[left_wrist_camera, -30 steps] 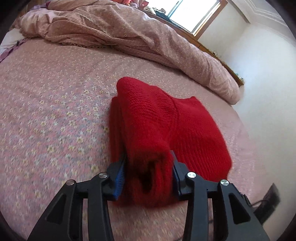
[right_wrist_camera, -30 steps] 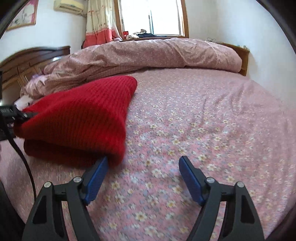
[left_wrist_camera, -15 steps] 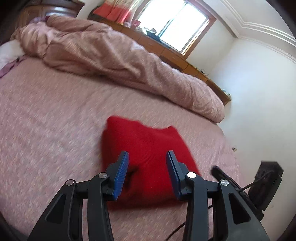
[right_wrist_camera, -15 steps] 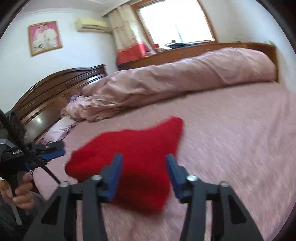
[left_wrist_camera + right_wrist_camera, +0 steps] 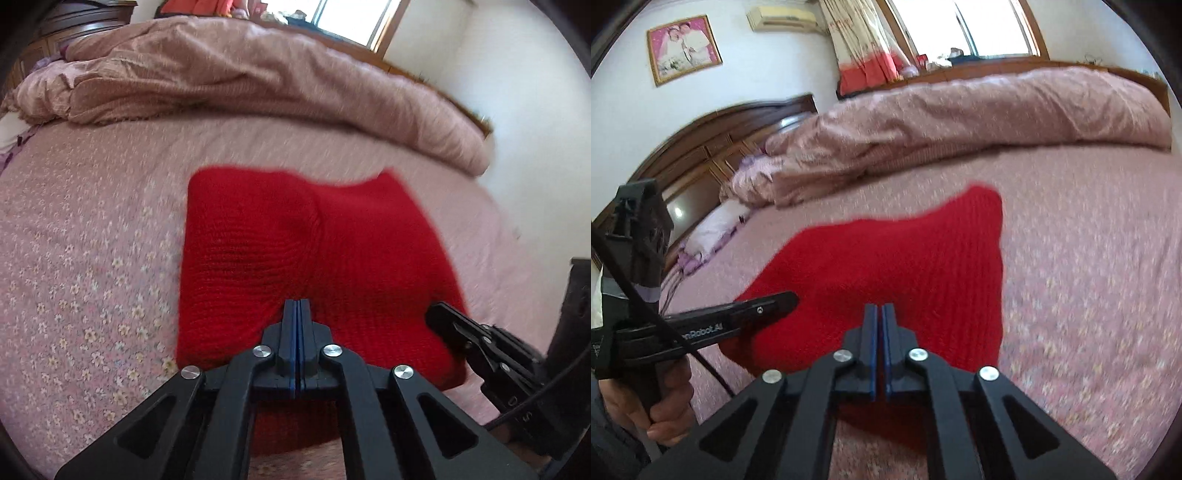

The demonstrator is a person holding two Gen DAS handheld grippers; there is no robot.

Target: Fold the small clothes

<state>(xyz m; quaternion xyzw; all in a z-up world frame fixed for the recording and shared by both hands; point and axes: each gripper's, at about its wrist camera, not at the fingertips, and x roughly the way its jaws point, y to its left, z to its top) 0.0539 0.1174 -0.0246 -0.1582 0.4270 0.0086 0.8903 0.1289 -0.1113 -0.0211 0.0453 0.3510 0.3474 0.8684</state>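
Step in hand: the red knit garment (image 5: 317,258) lies folded into a compact, roughly square bundle on the bed (image 5: 85,266); by my reading the fold is finished or nearly so, and both tools are clear of the cloth.
Left tool (image 5: 296,325): clenched, blue pads pressed together with nothing between them, poised over the near edge of the garment.
Right tool (image 5: 878,328): clenched too, only a hairline gap between the pads and no cloth in it; it sits over the garment's near right part.
Garment's place: middle of the flowered bedsheet, near the person, with one thick rounded fold on the left half and a flatter panel on the right; the far right corner sticks up into a point.
Next move: probably a press or pat to flatten the bulging left fold and the raised corner, or else setting the bundle aside. Either calls for a soft touch, since thick knit springs back and slides over itself.
Around: a rumpled pink duvet (image 5: 258,77) heaped along the far side of the bed, a pale pillow (image 5: 713,229) far left by the dark wooden headboard (image 5: 713,147), a framed picture (image 5: 683,48) and an air conditioner (image 5: 783,18) on the wall, a curtain (image 5: 864,44) beside the window (image 5: 990,26).
In the way: nothing lies on the garment; the two tools are near each other at its near edge and could collide, and the left tool's cable (image 5: 665,325) trails close by.
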